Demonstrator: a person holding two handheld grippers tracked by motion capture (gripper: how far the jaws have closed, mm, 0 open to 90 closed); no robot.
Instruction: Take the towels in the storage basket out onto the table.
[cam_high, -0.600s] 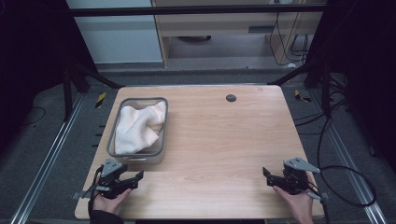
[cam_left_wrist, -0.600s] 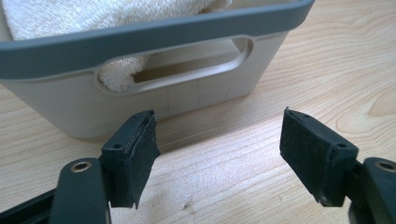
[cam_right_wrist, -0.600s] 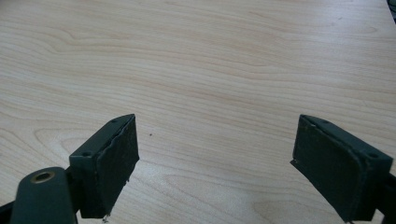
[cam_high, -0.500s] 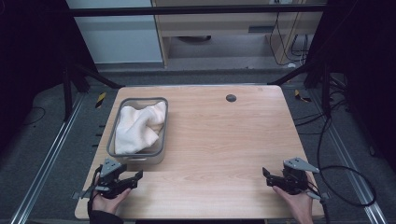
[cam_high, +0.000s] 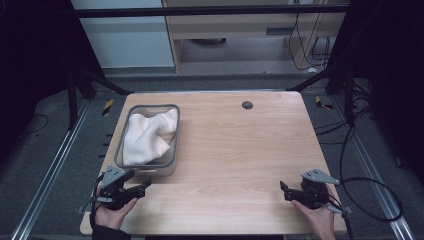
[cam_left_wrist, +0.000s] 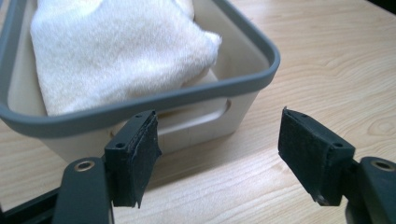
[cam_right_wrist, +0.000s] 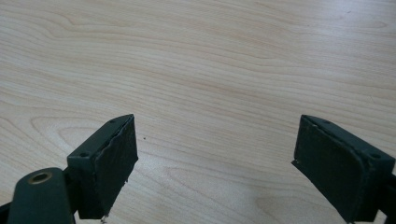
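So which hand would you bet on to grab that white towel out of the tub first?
Probably the left. Its claw sits open right by the near end of the tub holding the towel, facing it. The right claw is open too, but far across the table.

The table (cam_high: 240, 150) is evenly lit from above, while the floor and frame around it sink into near-black. Shadows are soft — a faint one under the basket (cam_left_wrist: 252, 60) in the left gripper view. The high view is slightly soft and grainy. Both gripper views show the wood grain sharp, but the near black pads (cam_right_wrist: 112, 163) blur a little — no glare anywhere.
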